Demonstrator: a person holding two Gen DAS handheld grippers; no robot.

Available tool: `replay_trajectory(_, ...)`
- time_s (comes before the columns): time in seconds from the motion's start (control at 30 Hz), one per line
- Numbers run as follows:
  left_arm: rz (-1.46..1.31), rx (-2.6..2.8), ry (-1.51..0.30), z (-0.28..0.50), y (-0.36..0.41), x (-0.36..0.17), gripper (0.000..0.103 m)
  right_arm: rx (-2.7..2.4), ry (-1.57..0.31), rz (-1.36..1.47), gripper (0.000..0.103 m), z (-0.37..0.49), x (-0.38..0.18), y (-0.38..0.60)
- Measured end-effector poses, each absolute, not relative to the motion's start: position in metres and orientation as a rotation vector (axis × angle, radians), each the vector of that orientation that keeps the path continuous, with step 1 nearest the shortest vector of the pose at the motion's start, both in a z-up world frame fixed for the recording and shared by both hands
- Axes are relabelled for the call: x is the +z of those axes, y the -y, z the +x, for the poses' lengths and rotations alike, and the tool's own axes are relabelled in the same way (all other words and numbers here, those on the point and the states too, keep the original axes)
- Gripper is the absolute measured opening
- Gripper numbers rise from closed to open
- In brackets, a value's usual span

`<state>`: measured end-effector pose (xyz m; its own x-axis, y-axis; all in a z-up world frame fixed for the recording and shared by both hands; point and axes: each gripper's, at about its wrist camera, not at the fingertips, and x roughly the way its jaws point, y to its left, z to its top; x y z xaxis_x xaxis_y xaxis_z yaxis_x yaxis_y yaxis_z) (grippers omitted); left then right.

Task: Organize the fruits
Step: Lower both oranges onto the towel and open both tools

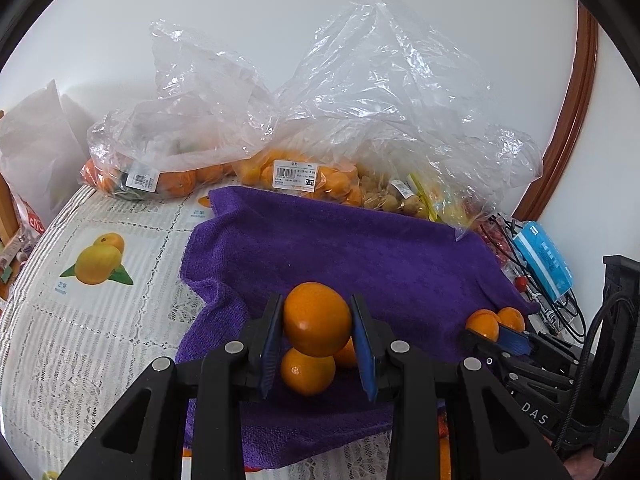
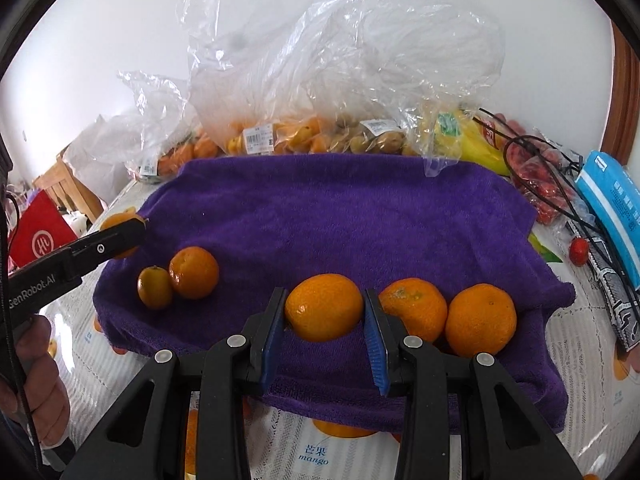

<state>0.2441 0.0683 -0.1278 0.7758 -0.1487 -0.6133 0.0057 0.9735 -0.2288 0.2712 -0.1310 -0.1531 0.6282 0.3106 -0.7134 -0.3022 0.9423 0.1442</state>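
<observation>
A purple towel (image 1: pixel 360 248) lies on the table. My left gripper (image 1: pixel 316 304) is shut on an orange fruit (image 1: pixel 316 318), held just above two smaller orange fruits (image 1: pixel 307 372) that rest on the towel. The right wrist view shows that gripper (image 2: pixel 132 232) at the towel's left end, above a kumquat (image 2: pixel 155 287) and a mandarin (image 2: pixel 194 272). My right gripper (image 2: pixel 325 296) is shut on another orange fruit (image 2: pixel 324 306), low over the towel's front edge. Two mandarins (image 2: pixel 414 308) (image 2: pixel 480 318) sit just right of it.
Clear plastic bags (image 2: pixel 280 128) of oranges and small fruit line the wall behind the towel, with bananas (image 2: pixel 472 140) and red tomatoes (image 2: pixel 540 184) to the right. A blue tissue pack (image 2: pixel 612 204) and black cables (image 2: pixel 580 220) lie far right. A person's hand (image 2: pixel 36 392) is at the left.
</observation>
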Motion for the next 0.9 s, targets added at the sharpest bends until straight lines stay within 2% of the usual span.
replay_trajectory(0.23, -0.233, -0.101, -0.688, 0.244, -0.068, -0.13, 0.031, 0.346, -0.842, 0.005, 0.037, 0.273, -0.158, 0.13)
replay_trajectory(0.5, -0.243, -0.153, -0.697, 0.241, -0.064, -0.131, 0.031, 0.347, -0.77, 0.015, 0.037, 0.265, -0.143, 0.136)
replay_trajectory(0.9, -0.234, -0.259, -0.8, 0.251, -0.043, -0.149, 0.031, 0.312, -0.755, 0.078, 0.037, 0.267, -0.138, 0.151)
